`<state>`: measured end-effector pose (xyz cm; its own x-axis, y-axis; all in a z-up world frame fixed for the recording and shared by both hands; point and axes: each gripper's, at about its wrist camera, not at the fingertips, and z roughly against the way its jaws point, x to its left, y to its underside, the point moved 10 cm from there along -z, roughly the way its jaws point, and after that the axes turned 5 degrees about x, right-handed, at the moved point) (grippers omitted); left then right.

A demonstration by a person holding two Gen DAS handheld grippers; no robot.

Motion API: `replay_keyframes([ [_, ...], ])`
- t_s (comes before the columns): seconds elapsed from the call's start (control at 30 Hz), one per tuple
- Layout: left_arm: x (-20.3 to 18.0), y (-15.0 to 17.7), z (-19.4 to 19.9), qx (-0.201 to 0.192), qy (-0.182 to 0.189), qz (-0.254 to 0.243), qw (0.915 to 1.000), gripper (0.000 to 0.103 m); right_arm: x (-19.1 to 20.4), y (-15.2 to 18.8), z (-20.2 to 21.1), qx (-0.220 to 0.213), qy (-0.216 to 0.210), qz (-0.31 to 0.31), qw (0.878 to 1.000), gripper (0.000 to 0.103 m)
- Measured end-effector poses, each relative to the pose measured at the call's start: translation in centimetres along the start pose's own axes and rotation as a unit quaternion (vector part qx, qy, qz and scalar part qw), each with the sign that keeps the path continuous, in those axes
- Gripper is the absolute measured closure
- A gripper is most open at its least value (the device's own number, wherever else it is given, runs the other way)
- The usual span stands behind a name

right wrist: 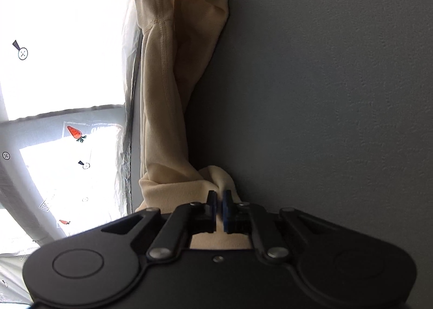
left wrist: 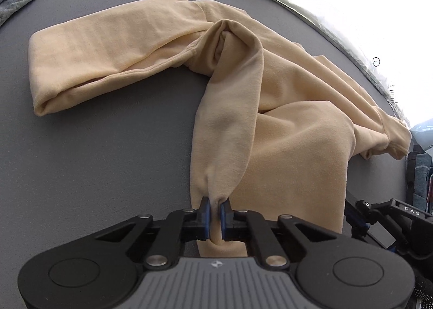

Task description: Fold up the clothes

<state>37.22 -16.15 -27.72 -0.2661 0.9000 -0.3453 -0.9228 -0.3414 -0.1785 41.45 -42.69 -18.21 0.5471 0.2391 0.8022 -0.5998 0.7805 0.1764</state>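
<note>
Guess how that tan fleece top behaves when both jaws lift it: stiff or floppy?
Probably floppy: the tan fleece top already drapes in soft folds from where the left gripper pinches it. Likely light for its bulk, since a thin pinch in the right gripper holds a bunched edge. The fuzzy nap should resist slipping; unheld sleeves will likely sag onto the grey table.

We see a grey table, bright glare beyond its edge (overexposed), and carrot-printed white sheeting.
</note>
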Motion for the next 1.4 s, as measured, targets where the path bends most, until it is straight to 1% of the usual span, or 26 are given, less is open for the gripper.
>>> replay_keyframes([
  [0.1,1.0,0.2,1.7,-0.018,0.008,0.021,0.9996,0.096,0.9,0.7,1.8,-0.017,-0.010,0.006,1.000,0.099],
  [0.2,2.0,0.6,3.3,-0.033,0.029,0.047,0.9979,0.096,1.3,1.9,3.7,-0.034,-0.017,0.008,0.999,0.099],
  [0.33,3.1,1.2,5.3,-0.051,0.050,0.065,0.9954,0.096,1.1,3.5,6.5,-0.055,-0.018,0.010,0.998,0.099],
  [0.43,3.9,1.9,7.2,-0.062,0.066,0.073,0.9933,0.097,0.2,5.6,8.9,-0.069,-0.021,0.005,0.997,0.099],
  [0.53,4.8,3.1,9.0,-0.071,0.079,0.073,0.9917,0.097,-1.9,7.8,12.6,-0.083,-0.018,0.004,0.996,0.099],
  [0.63,5.8,4.8,9.6,-0.064,0.094,0.080,0.9903,0.097,-3.5,8.9,13.1,-0.087,-0.006,-0.003,0.996,0.099],
  [0.73,6.9,7.1,8.8,-0.048,0.082,0.077,0.9925,0.097,-6.1,10.4,13.6,-0.076,0.012,-0.031,0.997,0.099],
  [0.8,7.9,8.5,7.7,-0.033,0.069,0.079,0.9939,0.097,-7.6,11.0,13.5,-0.063,0.022,-0.054,0.996,0.099],
  [0.9,9.4,10.1,6.3,-0.016,0.059,0.096,0.9936,0.096,-8.9,12.0,13.5,-0.051,0.043,-0.063,0.996,0.099],
  [1.0,9.9,10.5,6.1,-0.018,0.062,0.105,0.9924,0.096,-9.4,12.7,13.4,-0.045,0.056,-0.056,0.996,0.099],
  [1.13,10.2,11.0,5.9,-0.022,0.051,0.102,0.9933,0.095,-9.9,13.3,12.7,-0.032,0.073,-0.049,0.996,0.099],
  [1.2,10.4,11.2,6.0,-0.021,0.048,0.104,0.9932,0.092,-10.4,14.1,13.3,-0.023,0.084,-0.046,0.995,0.098],
  [1.23,10.6,11.3,6.0,-0.021,0.047,0.106,0.9931,0.090,-10.5,14.4,13.5,-0.021,0.088,-0.044,0.995,0.097],
  [1.27,10.8,11.4,6.1,-0.022,0.047,0.108,0.9929,0.090,-10.5,14.4,13.6,-0.021,0.094,-0.040,0.995,0.096],
  [1.33,11.3,11.5,6.5,-0.025,0.048,0.113,0.9921,0.092,-10.3,14.3,13.9,-0.026,0.112,-0.025,0.993,0.088],
  [1.4,11.8,11.4,7.1,-0.030,0.048,0.116,0.9916,0.090,-9.9,14.1,14.3,-0.036,0.131,-0.001,0.991,0.086],
])
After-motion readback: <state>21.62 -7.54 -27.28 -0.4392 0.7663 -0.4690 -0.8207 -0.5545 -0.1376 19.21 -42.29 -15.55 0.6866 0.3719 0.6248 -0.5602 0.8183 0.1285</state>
